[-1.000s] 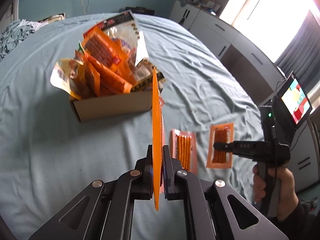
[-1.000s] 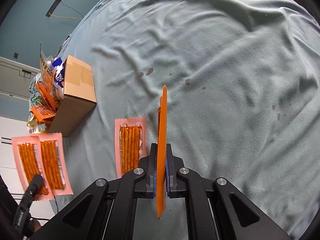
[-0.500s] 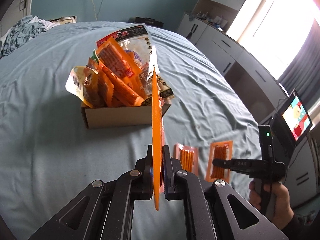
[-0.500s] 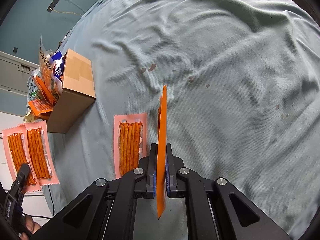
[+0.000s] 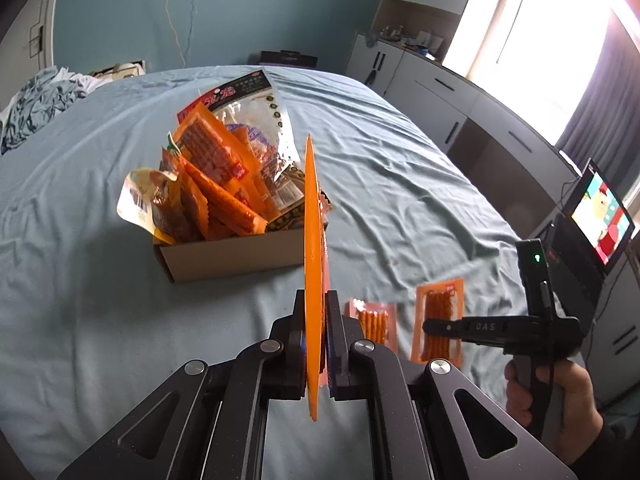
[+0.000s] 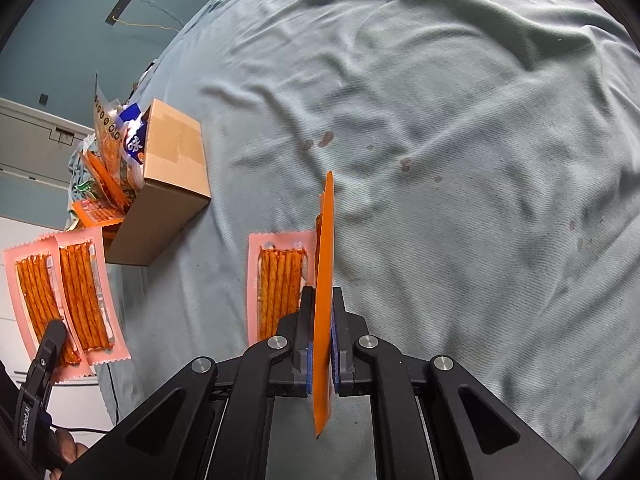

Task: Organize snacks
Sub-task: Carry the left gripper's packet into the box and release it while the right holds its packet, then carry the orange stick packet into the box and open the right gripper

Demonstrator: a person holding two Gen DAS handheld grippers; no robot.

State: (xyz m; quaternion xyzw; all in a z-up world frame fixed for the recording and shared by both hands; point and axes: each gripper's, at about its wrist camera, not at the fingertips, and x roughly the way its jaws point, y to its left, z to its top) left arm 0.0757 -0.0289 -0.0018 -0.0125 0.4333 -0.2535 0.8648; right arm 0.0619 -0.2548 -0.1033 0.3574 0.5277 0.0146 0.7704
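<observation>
**Snack sort on the bed: two hand-held grippers loaded, one packet laid out, box still full**

Item 1. Left hand-held gripper (image 5: 316, 344): jaws pinched tight on flat orange snack packets (image 5: 313, 248), seen edge-on in its own view. The right wrist view shows two packets side by side (image 6: 64, 292), pale pink film with clear windows over long, reddish-orange, ridged sticks, held up off the bed.

Item 2. Right hand-held gripper (image 6: 320, 344): jaws clamped on one more packet of the same kind (image 6: 325, 280), thin, stiff and upright, its lower corner hanging below the pads. A person's hand (image 5: 560, 396) grips the handle.

Item 3. Stick packet lying flat (image 6: 278, 280) on the bed, just beside the right hand-held gripper, apart from the box.

Item 4. Cardboard box (image 5: 236, 258): plain brown, low-sided, taped, open on top. It is crammed with mixed pouches (image 5: 216, 176): glossy orange sachets with serrated edges, a large crinkled clear bag with red print, a foil pouch showing a barcode.

Item 5. Bed (image 5: 400, 184): pale blue-green ribbed sheet, rumpled, with a few small dark spots.

Progress, as judged: early. One kind of snack is being pulled out and grouped; only a single packet is set down, three are in hand and not yet placed, and most of the box's contents remain unsorted.
</observation>
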